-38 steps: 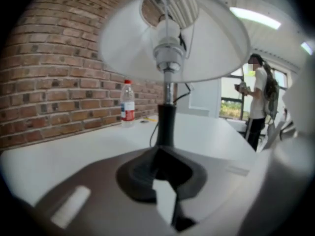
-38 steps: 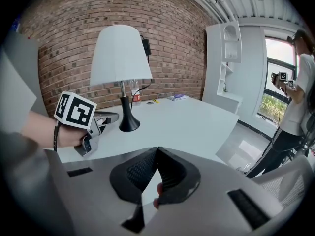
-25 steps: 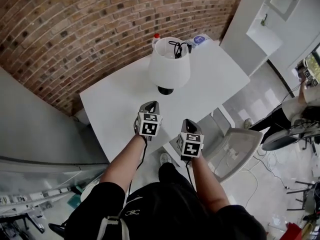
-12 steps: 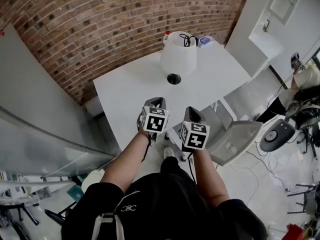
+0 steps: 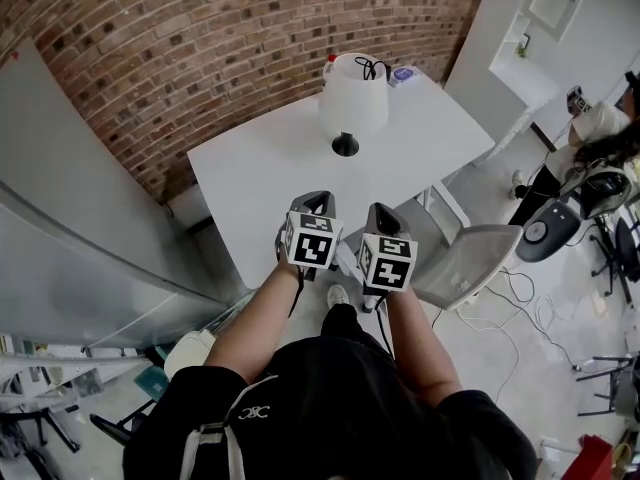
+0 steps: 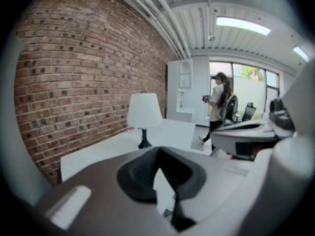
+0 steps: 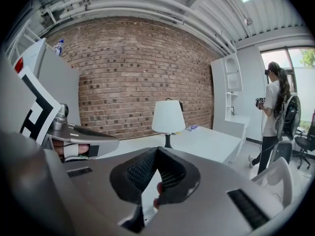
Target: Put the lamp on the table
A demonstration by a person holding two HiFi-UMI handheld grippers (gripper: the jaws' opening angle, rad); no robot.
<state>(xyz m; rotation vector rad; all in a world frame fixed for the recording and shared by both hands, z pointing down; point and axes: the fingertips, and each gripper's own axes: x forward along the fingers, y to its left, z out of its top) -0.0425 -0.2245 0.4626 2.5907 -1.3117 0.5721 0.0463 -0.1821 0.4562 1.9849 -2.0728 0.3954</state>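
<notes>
Upright, the lamp (image 5: 353,100) stands well ahead of both jaws.

red brick wall (image 5: 200,48), grey chair (image 5: 468,266) on pale floor (image 5: 490,373)

lamp (image 5: 353,98) shade matt white (cloth or plastic, unclear); table (image 5: 265,188) smooth, matt; brick wall (image 5: 200,38) rough.
</notes>
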